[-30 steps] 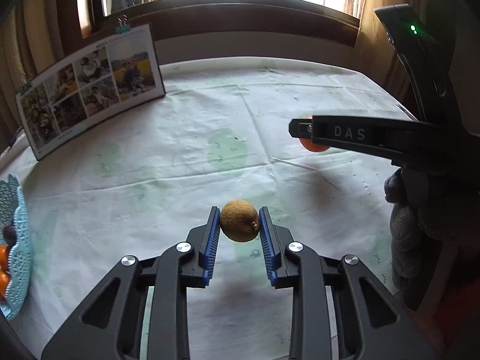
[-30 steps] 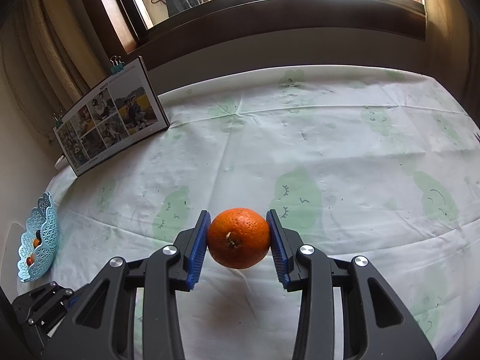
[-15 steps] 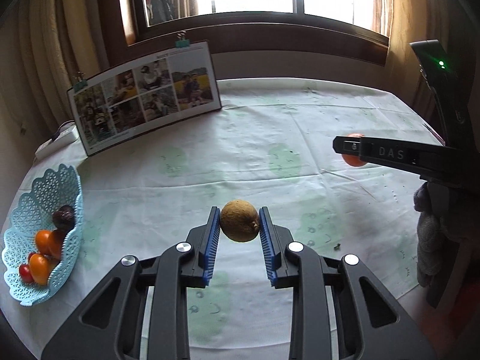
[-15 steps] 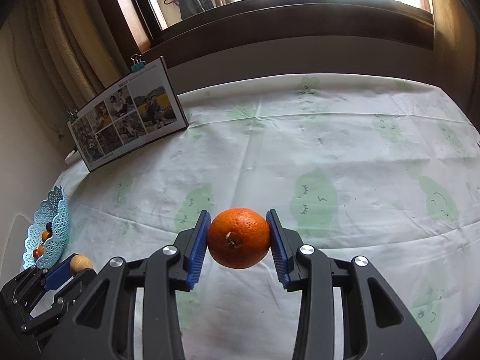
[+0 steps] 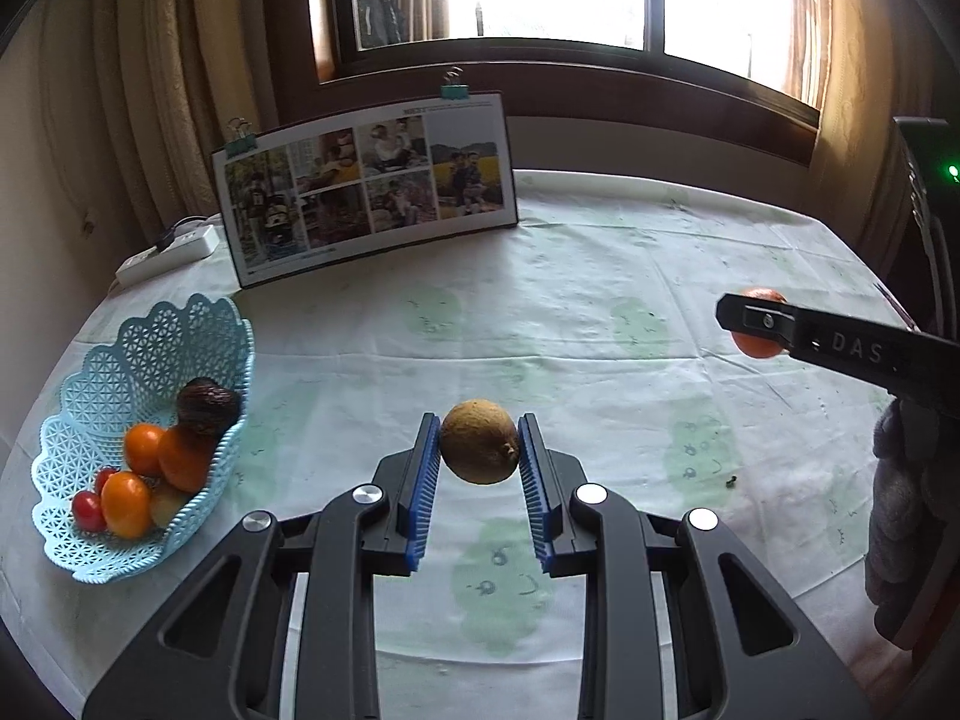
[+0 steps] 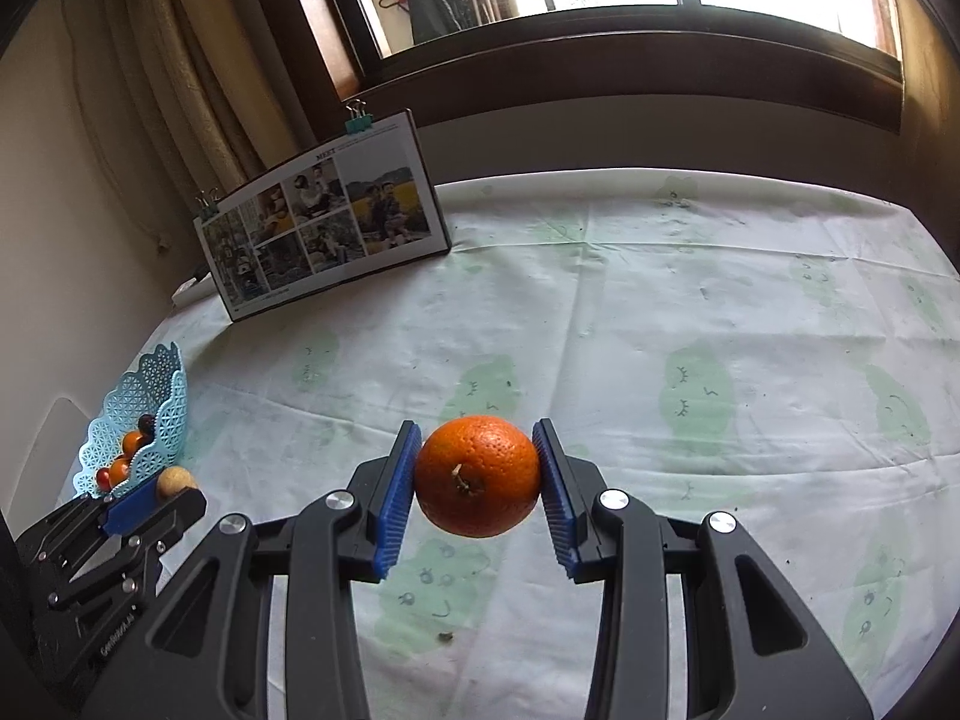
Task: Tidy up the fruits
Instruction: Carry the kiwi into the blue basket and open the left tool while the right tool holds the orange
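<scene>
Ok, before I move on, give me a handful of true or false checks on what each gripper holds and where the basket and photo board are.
1. The left gripper is shut on a brown fruit. True.
2. The right gripper is empty. False: it is shut on an orange.
3. The blue basket already holds several fruits. True.
4. The brown fruit rests on the tablecloth. False: it is held above the cloth between the blue pads.
5. The photo board lies flat on the table. False: it stands propped at the far edge, with binder clips on top.
</scene>
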`<state>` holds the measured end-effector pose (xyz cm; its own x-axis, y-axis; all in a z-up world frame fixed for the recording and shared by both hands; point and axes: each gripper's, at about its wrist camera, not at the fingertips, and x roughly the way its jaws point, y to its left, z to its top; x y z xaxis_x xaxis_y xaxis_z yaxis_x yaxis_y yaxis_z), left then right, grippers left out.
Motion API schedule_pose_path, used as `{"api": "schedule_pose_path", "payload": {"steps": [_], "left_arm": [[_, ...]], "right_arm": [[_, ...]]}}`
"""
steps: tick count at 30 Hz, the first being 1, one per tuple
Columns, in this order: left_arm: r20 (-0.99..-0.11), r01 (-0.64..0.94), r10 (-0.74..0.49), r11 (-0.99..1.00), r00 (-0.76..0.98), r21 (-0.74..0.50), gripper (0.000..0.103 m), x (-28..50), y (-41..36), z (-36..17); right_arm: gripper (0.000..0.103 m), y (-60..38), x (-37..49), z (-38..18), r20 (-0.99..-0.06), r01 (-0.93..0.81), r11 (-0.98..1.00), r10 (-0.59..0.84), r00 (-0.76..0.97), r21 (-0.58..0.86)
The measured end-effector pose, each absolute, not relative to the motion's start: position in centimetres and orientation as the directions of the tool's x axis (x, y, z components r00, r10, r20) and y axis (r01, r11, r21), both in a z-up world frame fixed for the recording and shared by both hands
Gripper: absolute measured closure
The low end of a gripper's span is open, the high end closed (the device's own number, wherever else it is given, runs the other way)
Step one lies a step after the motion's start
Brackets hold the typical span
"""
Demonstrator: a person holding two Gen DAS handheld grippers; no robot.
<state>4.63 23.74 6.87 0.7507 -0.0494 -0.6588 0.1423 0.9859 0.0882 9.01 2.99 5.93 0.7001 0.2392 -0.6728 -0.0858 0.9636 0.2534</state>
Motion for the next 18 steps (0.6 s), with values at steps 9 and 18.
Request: {"api": "schedule_pose_path", "payload": {"steps": [9,18], "left_arm": [[-0.635,0.071,-0.014,0.995,0.772,0.064,0.076,4.3,27.5,7.8],[-0.607,0.007,0.014,0.999,0.794,0.032,0.076,3.8,31.5,8.8]], "right_arm": [[0.064,4.7,7.9,5.7,-0.68,-0.101,0.96,0.257,0.687,0.261],[0.064,7.3,6.9,5.3,-0.693,-0.131,0.958,0.276,0.666,0.256]]}}
